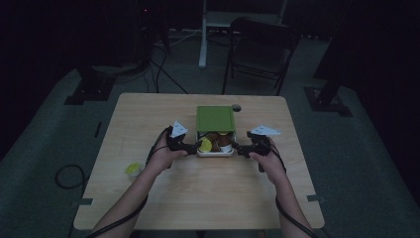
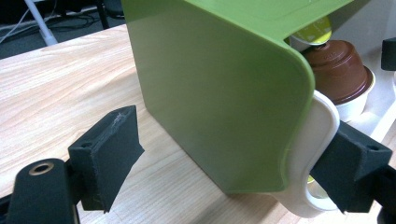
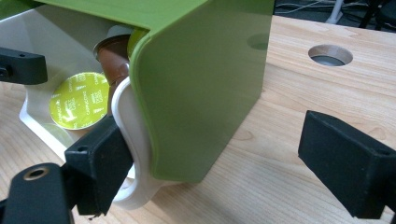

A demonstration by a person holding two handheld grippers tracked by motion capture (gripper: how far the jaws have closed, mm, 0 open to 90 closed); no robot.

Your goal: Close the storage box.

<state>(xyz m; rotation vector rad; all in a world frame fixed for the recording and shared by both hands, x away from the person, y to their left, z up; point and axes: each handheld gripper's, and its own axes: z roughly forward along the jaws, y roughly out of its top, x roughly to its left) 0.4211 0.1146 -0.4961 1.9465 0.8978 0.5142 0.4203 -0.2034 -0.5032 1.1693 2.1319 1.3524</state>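
Observation:
A green box stands mid-table with its white drawer pulled out toward me. Brown and yellow-lidded coffee capsules lie in the drawer. My left gripper is at the drawer's left side and my right gripper at its right side. In the left gripper view the gripper is open around the box's front corner; one pad touches the drawer's white rim, the other is free. In the right gripper view the gripper is open too, one pad against the white rim.
A lone yellow-lidded capsule sits on the wooden table near its left edge. A round hole is in the tabletop behind the box. A folding chair and stands are on the floor beyond the table.

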